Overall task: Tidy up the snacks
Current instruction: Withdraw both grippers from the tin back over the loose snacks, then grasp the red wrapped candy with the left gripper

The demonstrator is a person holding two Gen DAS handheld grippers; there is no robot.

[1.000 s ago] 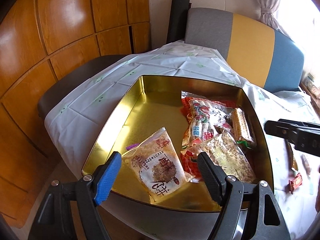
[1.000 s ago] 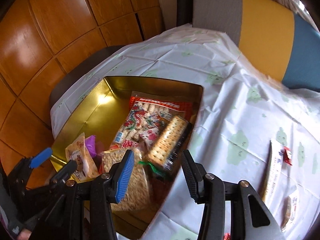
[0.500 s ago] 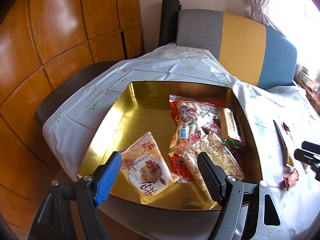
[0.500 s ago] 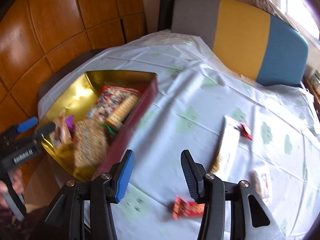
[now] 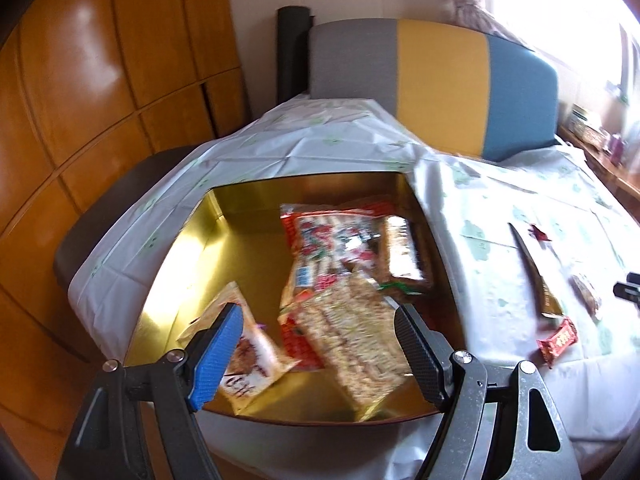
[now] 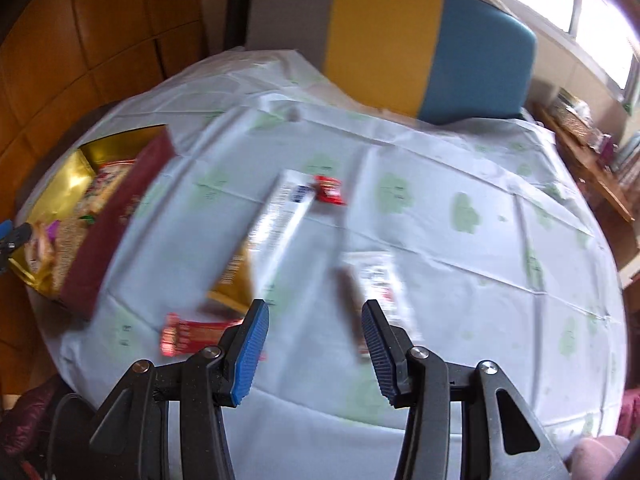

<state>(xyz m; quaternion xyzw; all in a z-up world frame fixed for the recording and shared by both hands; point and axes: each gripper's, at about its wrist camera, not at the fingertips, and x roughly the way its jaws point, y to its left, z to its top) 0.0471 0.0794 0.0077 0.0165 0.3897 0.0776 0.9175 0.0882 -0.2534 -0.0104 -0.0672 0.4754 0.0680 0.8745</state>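
Observation:
A gold tin (image 5: 224, 264) sits on the table's left part and holds a rice-cracker packet (image 5: 352, 336), a red packet (image 5: 332, 236), a biscuit pack (image 5: 402, 252) and a round-cracker bag (image 5: 248, 356). My left gripper (image 5: 320, 320) hovers open over the tin's near edge, gripping nothing. My right gripper (image 6: 315, 308) is open above the tablecloth, nothing between its fingers. Loose snacks lie ahead of it: a long white-and-gold packet (image 6: 280, 216), a small red candy (image 6: 330, 190), a red bar (image 6: 192, 330) by the left finger and a white-and-brown packet (image 6: 378, 280) by the right finger.
The tin's maroon outer wall (image 6: 116, 216) stands left of the loose snacks. A grey, yellow and blue chair back (image 6: 384, 36) rises behind the table. Wooden panels (image 5: 100, 80) fill the left side. A cluttered shelf (image 6: 580, 120) runs along the right under a window.
My right gripper has swung right, from above the tin to above the loose snacks on the cloth. The left gripper has drifted a little, still over the tin's near edge.

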